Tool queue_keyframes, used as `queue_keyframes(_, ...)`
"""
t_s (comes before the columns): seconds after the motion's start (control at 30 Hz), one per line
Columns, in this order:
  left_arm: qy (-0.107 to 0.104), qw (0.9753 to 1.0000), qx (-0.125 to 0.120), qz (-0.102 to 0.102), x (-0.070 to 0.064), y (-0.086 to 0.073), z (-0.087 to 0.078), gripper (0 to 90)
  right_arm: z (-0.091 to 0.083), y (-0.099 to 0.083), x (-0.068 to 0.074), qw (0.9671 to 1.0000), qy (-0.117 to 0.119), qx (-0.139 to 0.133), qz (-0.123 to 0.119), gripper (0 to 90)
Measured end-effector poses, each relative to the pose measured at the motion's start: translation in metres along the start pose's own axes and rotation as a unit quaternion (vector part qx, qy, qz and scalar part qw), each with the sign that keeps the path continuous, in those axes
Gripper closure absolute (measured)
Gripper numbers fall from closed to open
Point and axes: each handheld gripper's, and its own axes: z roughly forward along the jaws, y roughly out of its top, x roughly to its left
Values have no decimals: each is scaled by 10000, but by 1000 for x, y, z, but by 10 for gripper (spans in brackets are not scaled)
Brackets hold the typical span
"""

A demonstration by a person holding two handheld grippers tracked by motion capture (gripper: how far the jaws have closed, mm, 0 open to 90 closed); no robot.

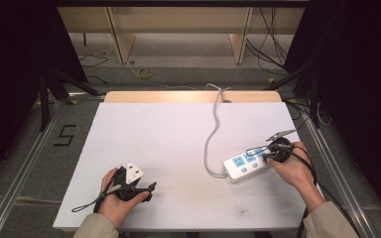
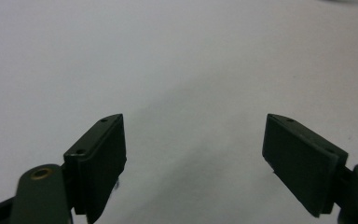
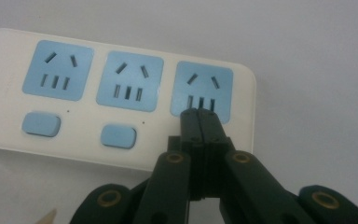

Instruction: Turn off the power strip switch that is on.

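right gripper (image 3: 199,112) closed with nothing between, tips over the end socket of white power strip (image 3: 121,149), left gripper (image 2: 193,149) spread wide above bare white table (image 2: 177,60)

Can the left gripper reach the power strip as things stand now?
Probably yes. The left gripper, fingers open, faces bare white table with nothing between it and the power strip. The right gripper, shut, already presses its far end.
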Motion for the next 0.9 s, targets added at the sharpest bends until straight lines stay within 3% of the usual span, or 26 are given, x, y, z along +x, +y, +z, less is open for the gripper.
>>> queue_keyframes(0.23,4,10000,-6,4,0,0,0,213,-5,0,-2,10000,42,-30,37,900)
queue_keyframes(0.63,-5,10000,-5,-6,0,0,0,213,-8,0,2,9993,317,-165,53,900)
queue_keyframes(0.9,-12,10000,13,14,0,0,0,213,-11,1,7,9980,546,-282,-128,892)
